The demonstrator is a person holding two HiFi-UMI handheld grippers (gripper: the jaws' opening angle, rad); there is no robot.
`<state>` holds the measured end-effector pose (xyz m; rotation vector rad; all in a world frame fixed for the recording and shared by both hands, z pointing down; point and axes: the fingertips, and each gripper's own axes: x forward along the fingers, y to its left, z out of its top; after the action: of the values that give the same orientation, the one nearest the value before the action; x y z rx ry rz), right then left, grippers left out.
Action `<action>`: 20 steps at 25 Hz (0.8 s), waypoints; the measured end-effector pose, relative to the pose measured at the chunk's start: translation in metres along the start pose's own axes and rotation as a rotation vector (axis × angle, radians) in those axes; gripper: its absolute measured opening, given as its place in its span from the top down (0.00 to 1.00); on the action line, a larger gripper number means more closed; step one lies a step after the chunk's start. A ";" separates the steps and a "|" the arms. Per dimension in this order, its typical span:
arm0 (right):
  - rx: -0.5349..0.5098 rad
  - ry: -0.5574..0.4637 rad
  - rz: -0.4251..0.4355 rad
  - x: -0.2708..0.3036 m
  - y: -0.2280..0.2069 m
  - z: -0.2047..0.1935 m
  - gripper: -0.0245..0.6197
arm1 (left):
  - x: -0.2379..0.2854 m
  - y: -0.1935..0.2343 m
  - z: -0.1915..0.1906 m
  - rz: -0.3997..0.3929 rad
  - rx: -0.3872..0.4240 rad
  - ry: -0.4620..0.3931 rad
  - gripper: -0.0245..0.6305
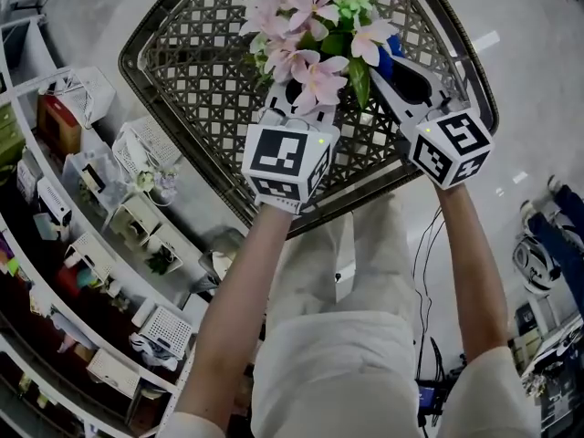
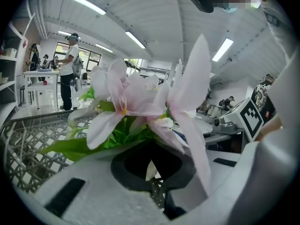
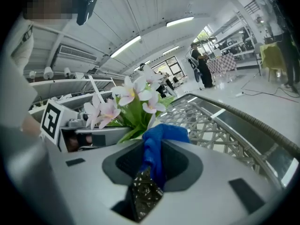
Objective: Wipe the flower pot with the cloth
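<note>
View from beside the person, who stands at a woven lattice table (image 1: 196, 89) with a gripper in each hand.

Left gripper (image 1: 297, 108): reaches in under the pink flowers (image 1: 315, 26) at the near edge of the table. In the left gripper view its jaws are clenched close together, with petals and green leaves spilling over them. The pot (image 2: 149, 169) shows only as a pale sliver caught between the dark pads. The rest of it is hidden by blooms, and whether it rests on the table cannot be told.

Right gripper (image 1: 391, 73): comes in from the right, just beside the flowers. Its jaws are clamped on the blue cloth (image 1: 390, 55). In the right gripper view the cloth (image 3: 159, 144) stands up in a bunched fold between the pads. The flowers rise just behind the fold, and the table lattice runs off to the right.

The two marker cubes sit side by side over the table's near rim, with the flowers between and beyond them. The cloth lies against the leaves on the flowers' right side.

Surroundings: shelves (image 1: 82, 217) of boxes and small goods to the person's left. Standing people (image 2: 69, 69) and strip lights show in the background of both gripper views.
</note>
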<state>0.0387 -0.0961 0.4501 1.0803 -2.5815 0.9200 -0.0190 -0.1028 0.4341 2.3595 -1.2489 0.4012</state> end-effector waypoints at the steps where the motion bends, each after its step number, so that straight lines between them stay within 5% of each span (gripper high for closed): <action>1: -0.010 0.006 0.006 -0.001 0.006 0.000 0.78 | -0.002 0.001 0.001 -0.006 0.003 0.001 0.93; 16: -0.069 0.059 0.062 -0.006 0.030 -0.021 0.78 | -0.003 0.006 -0.002 -0.004 -0.014 0.031 0.93; 20: -0.056 0.044 0.026 -0.016 0.019 -0.013 0.78 | -0.007 0.004 0.002 -0.007 0.044 0.055 0.93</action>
<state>0.0362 -0.0689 0.4452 1.0032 -2.5748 0.8624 -0.0264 -0.1010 0.4305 2.3725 -1.2176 0.4934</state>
